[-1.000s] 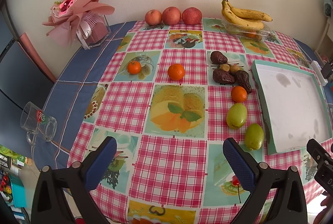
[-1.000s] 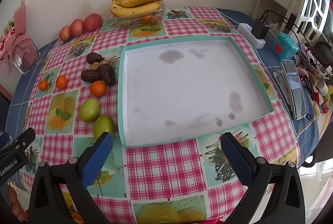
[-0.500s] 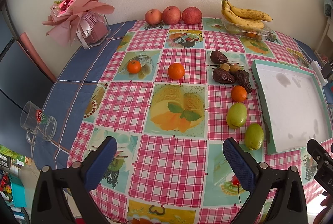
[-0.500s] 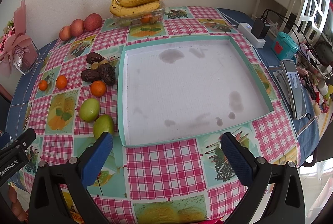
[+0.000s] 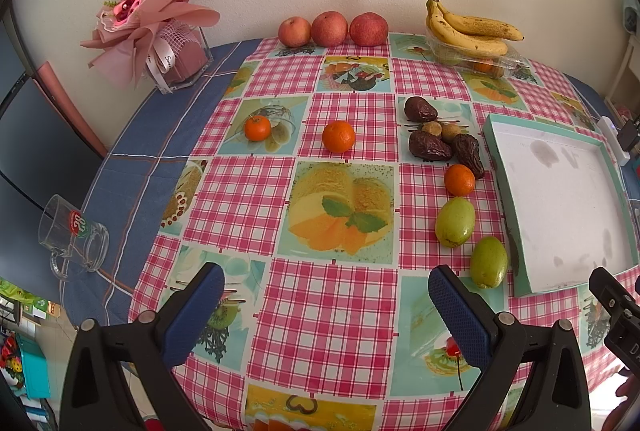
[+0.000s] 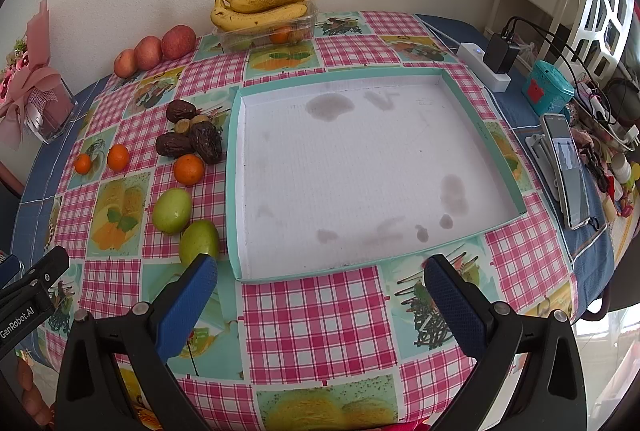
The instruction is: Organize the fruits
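A shallow teal-rimmed tray (image 6: 234,159) with a white, stained floor lies empty on the checked tablecloth; its rim (image 5: 505,199) shows at the right of the left wrist view. Left of it lie two green fruits (image 5: 455,221) (image 5: 488,261), three oranges (image 5: 459,179) (image 5: 338,136) (image 5: 257,127), and a cluster of dark dates (image 5: 430,147). Three apples (image 5: 332,28) and bananas (image 5: 468,31) on a clear box sit by the wall. My left gripper (image 5: 326,287) and right gripper (image 6: 320,281) both hover open over the table's near edge, holding nothing.
A pink bouquet (image 5: 154,15) in a clear box stands at the back left. A glass mug (image 5: 72,235) lies on the blue cloth at the left edge. Right of the tray are a power strip (image 6: 486,69), a teal tin (image 6: 548,93) and a phone (image 6: 566,169).
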Demonstrator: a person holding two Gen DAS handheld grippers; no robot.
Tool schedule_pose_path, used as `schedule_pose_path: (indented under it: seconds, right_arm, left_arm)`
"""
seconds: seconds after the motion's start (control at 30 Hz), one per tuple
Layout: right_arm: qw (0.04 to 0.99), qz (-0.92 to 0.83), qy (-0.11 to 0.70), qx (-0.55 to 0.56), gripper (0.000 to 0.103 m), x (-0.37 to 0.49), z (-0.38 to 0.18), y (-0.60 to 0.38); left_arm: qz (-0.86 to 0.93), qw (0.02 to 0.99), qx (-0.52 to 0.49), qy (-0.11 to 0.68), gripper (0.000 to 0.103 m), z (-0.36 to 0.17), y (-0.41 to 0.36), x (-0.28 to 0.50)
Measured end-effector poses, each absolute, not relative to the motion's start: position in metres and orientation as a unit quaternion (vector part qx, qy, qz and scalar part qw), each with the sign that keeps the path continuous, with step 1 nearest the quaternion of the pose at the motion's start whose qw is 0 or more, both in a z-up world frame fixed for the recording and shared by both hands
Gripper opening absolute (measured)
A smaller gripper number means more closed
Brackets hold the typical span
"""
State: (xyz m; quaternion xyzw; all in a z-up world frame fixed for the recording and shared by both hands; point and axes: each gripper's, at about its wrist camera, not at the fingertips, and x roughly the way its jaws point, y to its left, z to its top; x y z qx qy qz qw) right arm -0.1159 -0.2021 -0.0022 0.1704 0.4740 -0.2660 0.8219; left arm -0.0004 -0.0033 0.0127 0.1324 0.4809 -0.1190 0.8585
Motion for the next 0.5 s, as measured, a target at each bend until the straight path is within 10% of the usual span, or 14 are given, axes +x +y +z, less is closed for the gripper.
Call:
schedule_pose_path:
  seconds: [0.5]
  right_arm:
    - [0.826,-0.264,0.474,0.149,0.103,-0.105,0.005,-0.196]
  left_arm:
    - [-0.103,0.857,0.147,0.484,0.103,0.022,-0.006,0.008]
